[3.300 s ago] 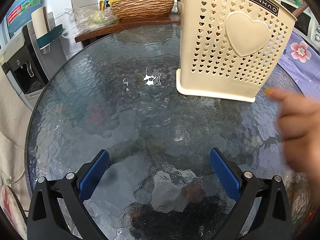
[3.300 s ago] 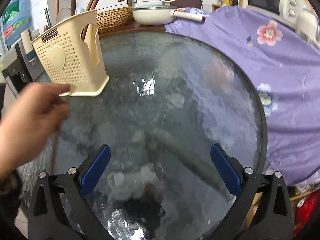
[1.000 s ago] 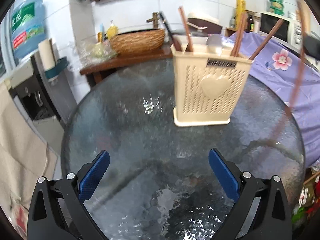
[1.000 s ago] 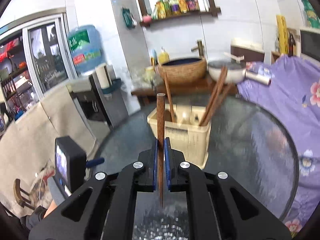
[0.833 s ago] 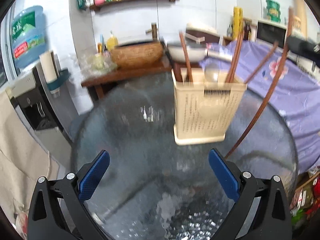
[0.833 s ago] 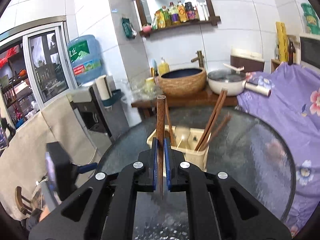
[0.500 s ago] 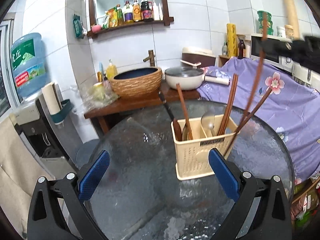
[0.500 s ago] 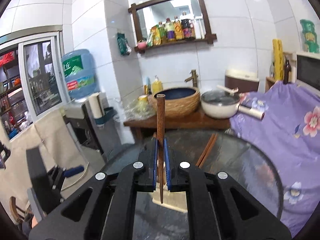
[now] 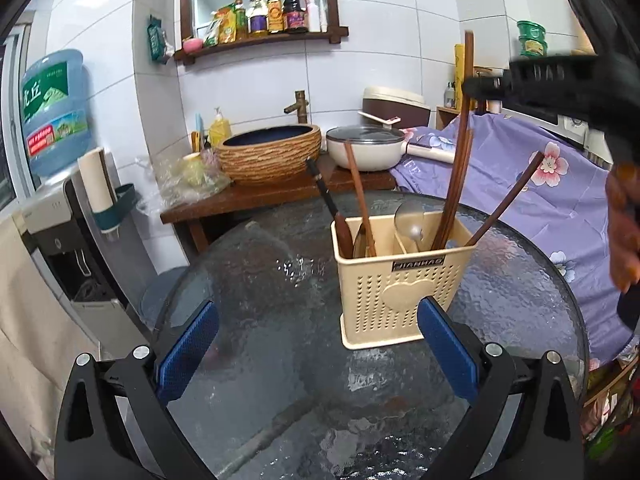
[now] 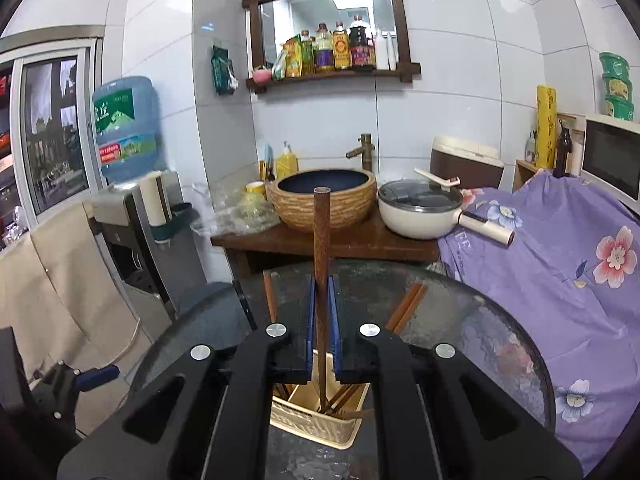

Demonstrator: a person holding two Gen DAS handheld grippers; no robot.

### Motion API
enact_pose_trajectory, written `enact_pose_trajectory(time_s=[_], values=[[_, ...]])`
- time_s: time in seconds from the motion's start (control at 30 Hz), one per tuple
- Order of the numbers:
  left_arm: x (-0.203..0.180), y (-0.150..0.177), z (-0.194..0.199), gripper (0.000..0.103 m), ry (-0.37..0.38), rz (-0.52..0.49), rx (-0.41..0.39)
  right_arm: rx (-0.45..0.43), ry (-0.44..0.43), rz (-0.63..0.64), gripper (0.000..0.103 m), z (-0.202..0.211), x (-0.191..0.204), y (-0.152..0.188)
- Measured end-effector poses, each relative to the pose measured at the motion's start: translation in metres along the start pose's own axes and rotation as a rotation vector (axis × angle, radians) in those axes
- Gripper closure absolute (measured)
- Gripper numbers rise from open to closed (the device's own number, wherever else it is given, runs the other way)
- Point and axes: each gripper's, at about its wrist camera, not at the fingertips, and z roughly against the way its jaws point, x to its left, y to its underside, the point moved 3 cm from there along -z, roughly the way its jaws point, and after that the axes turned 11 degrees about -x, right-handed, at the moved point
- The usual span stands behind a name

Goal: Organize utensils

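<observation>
Glass tabletop [image 9: 280,360], cream holder [image 9: 400,280]. Right tongs [image 10: 322,320] pinch one wooden chopstick [image 10: 321,232] upright: light, stiff, probably slick, so grip mid-shaft. Left tongs [image 9: 316,344] spread, empty.

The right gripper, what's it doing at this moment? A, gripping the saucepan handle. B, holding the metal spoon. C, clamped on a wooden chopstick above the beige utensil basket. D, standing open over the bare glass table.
C: the right gripper has its blue pads pressed on an upright wooden chopstick, whose lower end points down into the beige utensil basket.
</observation>
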Motion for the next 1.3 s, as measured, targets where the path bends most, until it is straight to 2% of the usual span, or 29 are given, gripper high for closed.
enact_pose_trajectory(time_s=[0.27,0.47,0.57,0.6,0.63,0.67,0.73,0.8,0.87,1.0,1.03,1.07,1.17,1.3], values=[[0.009,0.026,-0.003,0.006,-0.007,0.048,0.028,0.058,0.017,0.057,0.096,-0.017,0.011,0.048],[0.018,0.041,-0.002,0.006,-0.017,0.080,0.048,0.077,0.032,0.076,0.096,-0.023,0.013,0.067],[0.019,0.044,-0.001,0.006,-0.021,0.081,0.050,0.059,0.042,0.087,0.094,-0.019,0.013,0.065],[0.018,0.045,-0.001,0.006,-0.021,0.080,0.050,0.049,0.046,0.096,0.091,-0.016,0.014,0.063],[0.019,0.045,-0.001,0.006,-0.025,0.078,0.047,0.037,0.045,0.100,0.081,-0.013,0.015,0.061],[0.019,0.046,-0.001,0.006,-0.031,0.076,0.046,0.027,0.045,0.102,0.062,-0.009,0.015,0.059],[0.020,0.047,0.001,0.006,-0.039,0.067,0.043,-0.013,0.052,0.094,0.041,0.006,0.016,0.055],[0.019,0.048,0.004,0.006,-0.042,0.063,0.036,-0.054,0.046,0.094,0.039,0.023,0.020,0.054],[0.021,0.050,0.007,0.006,-0.039,0.059,0.035,-0.073,0.025,0.094,0.022,0.043,0.026,0.060],[0.023,0.055,0.020,0.006,-0.024,0.057,-0.006,-0.100,0.022,0.069,0.014,0.077,0.028,0.082],[0.022,0.056,0.024,0.006,-0.018,0.052,-0.024,-0.103,0.026,0.058,0.007,0.087,0.027,0.091],[0.022,0.059,0.029,0.006,-0.014,0.044,-0.045,-0.106,0.030,0.051,0.006,0.094,0.026,0.097],[0.021,0.071,0.037,0.006,0.005,0.034,-0.072,-0.127,0.049,0.019,0.006,0.121,0.021,0.133],[0.020,0.098,0.050,0.006,0.084,0.124,-0.083,-0.083,0.062,0.015,0.006,0.143,0.021,0.183]])
